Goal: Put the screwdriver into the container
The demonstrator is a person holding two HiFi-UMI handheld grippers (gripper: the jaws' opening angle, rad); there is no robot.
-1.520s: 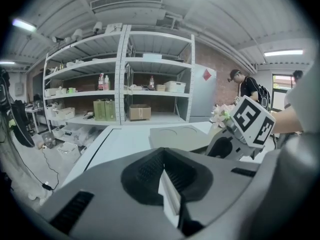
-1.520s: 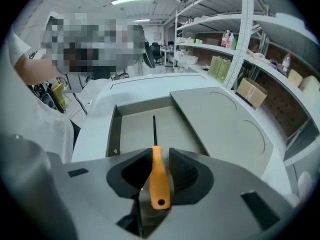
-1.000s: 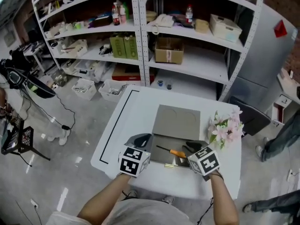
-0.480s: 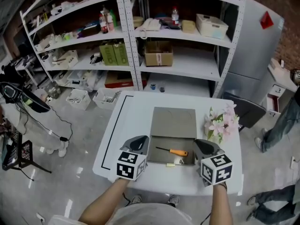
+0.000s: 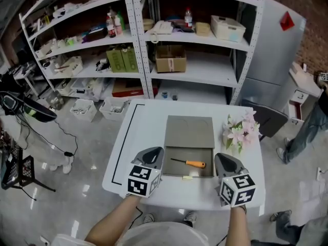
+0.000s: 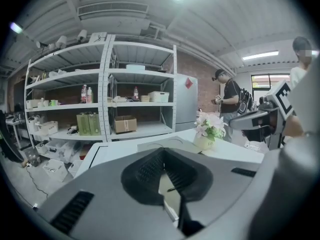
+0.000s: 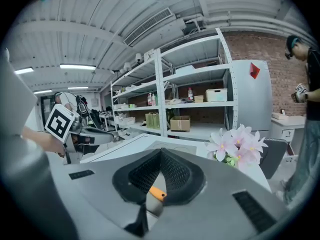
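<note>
The screwdriver (image 5: 189, 163), with an orange handle and a dark shaft, lies flat inside the grey container (image 5: 177, 171), whose lid (image 5: 189, 131) is folded back. My left gripper (image 5: 154, 153) sits just left of the container, shut and empty. On the container's right side, my right gripper (image 5: 224, 159) is also shut with nothing in it. In the right gripper view the orange handle (image 7: 157, 193) shows below the closed jaws of the right gripper (image 7: 161, 154). The left gripper view shows the shaft (image 6: 171, 189) under the left gripper (image 6: 162, 154).
A pot of pink flowers (image 5: 240, 132) stands on the white table (image 5: 143, 122) right of the container. A small brass piece (image 5: 188, 178) lies at the container's front edge. Shelving (image 5: 154, 45) stands beyond the table. A person (image 5: 307, 132) is at the far right.
My right gripper has drawn back out of the container to its right side and closed. The screwdriver stays lying in the container. The left gripper has barely moved.
</note>
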